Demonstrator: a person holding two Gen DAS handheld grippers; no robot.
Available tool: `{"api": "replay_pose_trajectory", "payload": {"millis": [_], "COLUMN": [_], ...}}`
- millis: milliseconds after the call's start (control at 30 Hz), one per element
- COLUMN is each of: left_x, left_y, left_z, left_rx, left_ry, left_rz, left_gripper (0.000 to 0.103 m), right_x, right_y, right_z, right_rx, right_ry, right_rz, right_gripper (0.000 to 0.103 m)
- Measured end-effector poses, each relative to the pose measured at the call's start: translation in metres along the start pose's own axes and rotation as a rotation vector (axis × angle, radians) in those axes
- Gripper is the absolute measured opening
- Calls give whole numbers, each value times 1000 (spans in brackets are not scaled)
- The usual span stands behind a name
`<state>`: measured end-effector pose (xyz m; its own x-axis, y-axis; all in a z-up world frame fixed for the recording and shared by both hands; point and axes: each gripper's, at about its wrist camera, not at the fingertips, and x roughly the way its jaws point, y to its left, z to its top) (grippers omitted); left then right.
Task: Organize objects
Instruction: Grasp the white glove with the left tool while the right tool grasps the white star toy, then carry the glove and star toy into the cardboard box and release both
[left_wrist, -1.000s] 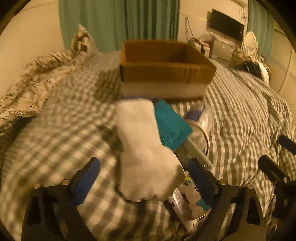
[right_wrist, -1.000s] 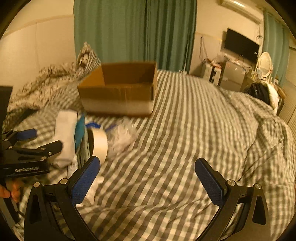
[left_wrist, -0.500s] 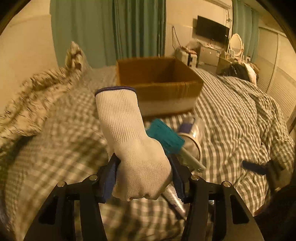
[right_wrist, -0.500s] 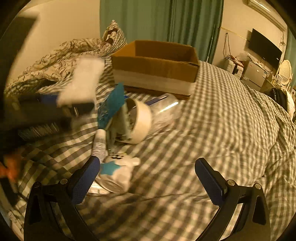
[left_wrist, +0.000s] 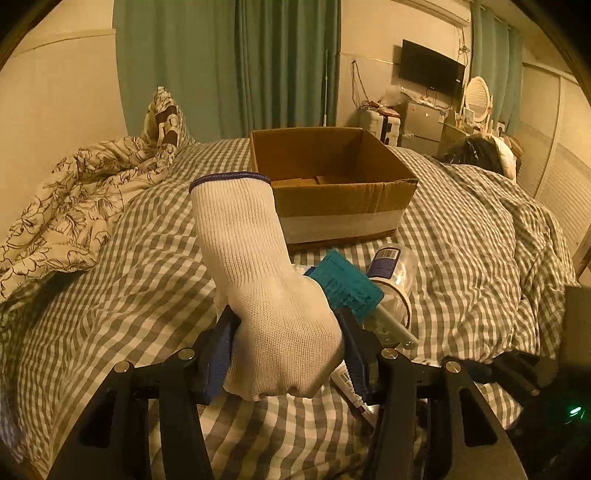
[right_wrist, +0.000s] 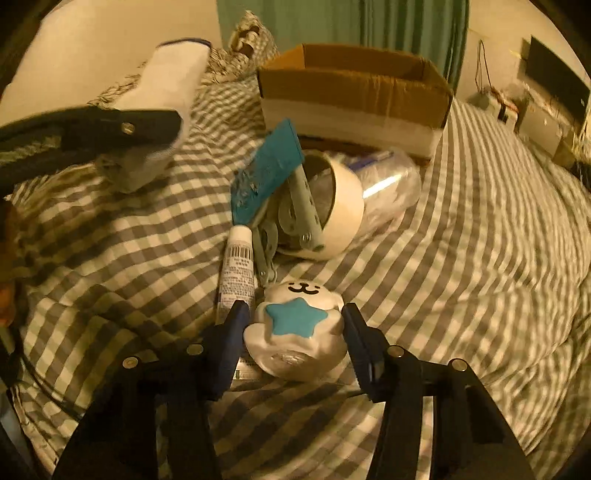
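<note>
1. Bed (left_wrist: 461, 236): we work on its checked cover, and the box (left_wrist: 332, 192) stands open at the far side, with only flaps visible on its floor.
2. Left hand-held gripper (left_wrist: 286, 350): a second ago its jaws stood wide around the glove (left_wrist: 258, 295); now they clamp the glove's finger end and hold it up off the cover, cuff pointing at the box. We judge the glove ready to carry over the near wall.
3. Right hand-held gripper (right_wrist: 291, 328): a second ago it hung wide over bare cover; now its jaws have narrowed around the toy (right_wrist: 295, 325), a white figure with a blue star. The pads sit at its flanks, but we cannot tell if they press yet.
4. Pile between us and the box: tape roll (right_wrist: 332, 218), clear bottle (right_wrist: 391, 184), teal card (right_wrist: 266, 173) leaning on the roll, and tube (right_wrist: 236, 273) lying just beside the toy.
5. In the way: the tube touches the left pad's side, so we risk dragging it along; the pile sits under the glove's path.
</note>
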<state>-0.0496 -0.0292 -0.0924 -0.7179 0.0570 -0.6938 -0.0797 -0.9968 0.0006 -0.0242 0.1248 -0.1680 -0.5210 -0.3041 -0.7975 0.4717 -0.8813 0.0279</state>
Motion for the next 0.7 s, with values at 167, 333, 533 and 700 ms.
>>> {"api": "replay_pose_trajectory", "payload": {"millis": [167,333,533,700], "left_x": [-11,-22,-23,-18], "left_y": [-5,-18,-27,-30], "left_z": [10,26,64,111], "left_rx": [-5,29,66,86], "left_ry": [-19,-62,-112,-175], "left_rz": [-23,-22,-58,-80], "left_gripper": [55,55,55,55], "right_x": [-36,-75,-108,-119], "right_y": [-13,-34,-53,-63], "right_z": [13,45,98,154], "right_rx": [14,3,-27,-50], "right_ry": [-87,-199,-315,-416], "right_rz": [-14,-65,-79,-82], "right_gripper": [52,52,52,51]}}
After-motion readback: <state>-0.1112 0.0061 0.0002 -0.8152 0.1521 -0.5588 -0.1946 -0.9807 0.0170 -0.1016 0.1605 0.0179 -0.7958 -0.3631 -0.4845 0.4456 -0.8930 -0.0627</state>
